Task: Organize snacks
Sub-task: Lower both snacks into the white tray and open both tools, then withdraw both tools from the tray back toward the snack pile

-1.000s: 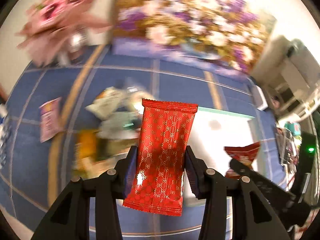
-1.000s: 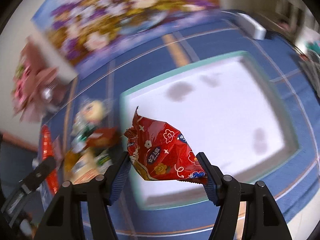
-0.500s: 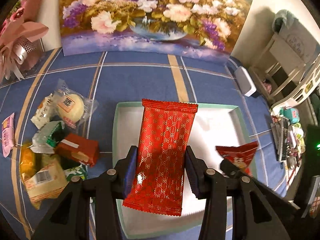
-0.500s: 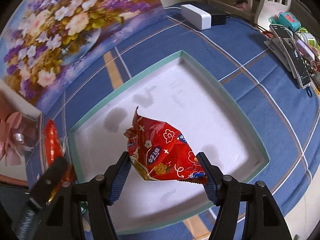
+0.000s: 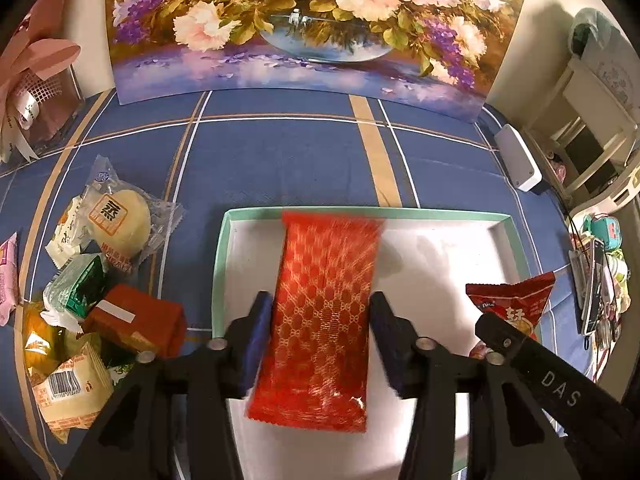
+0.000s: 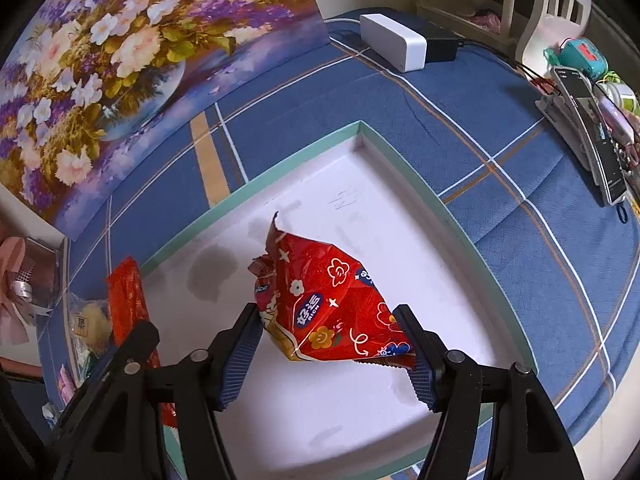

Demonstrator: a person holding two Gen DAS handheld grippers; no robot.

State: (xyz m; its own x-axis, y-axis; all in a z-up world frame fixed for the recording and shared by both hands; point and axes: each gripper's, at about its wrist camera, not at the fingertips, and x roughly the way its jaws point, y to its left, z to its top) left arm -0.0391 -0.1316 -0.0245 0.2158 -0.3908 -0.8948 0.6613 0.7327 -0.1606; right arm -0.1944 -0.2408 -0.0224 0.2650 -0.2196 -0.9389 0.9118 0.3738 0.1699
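Observation:
A white tray with a teal rim (image 5: 400, 213) lies on the blue checked cloth. My left gripper (image 5: 320, 340) hangs over the tray's left part and its jaws are opening. The long red packet with a gold pattern (image 5: 324, 312) sits between them, blurred, with a gap at each pad. My right gripper (image 6: 330, 344) is shut on a crumpled red packet with flowers (image 6: 332, 304), held above the tray's floor (image 6: 400, 240). That packet (image 5: 516, 300) also shows at the right of the left wrist view. The long red packet (image 6: 126, 296) shows at the left of the right wrist view.
Several loose snacks (image 5: 100, 280) lie in a pile on the cloth left of the tray. A flower painting (image 5: 300, 28) stands at the back. A white box (image 6: 392, 42) and a phone on a stand (image 6: 592, 136) sit at the right; a pink bow box (image 5: 36, 92) stands far left.
Both grippers have swung from the snack pile to above the tray. The left jaws have widened and the long red packet, gripped before, now sits loose and blurred between them.

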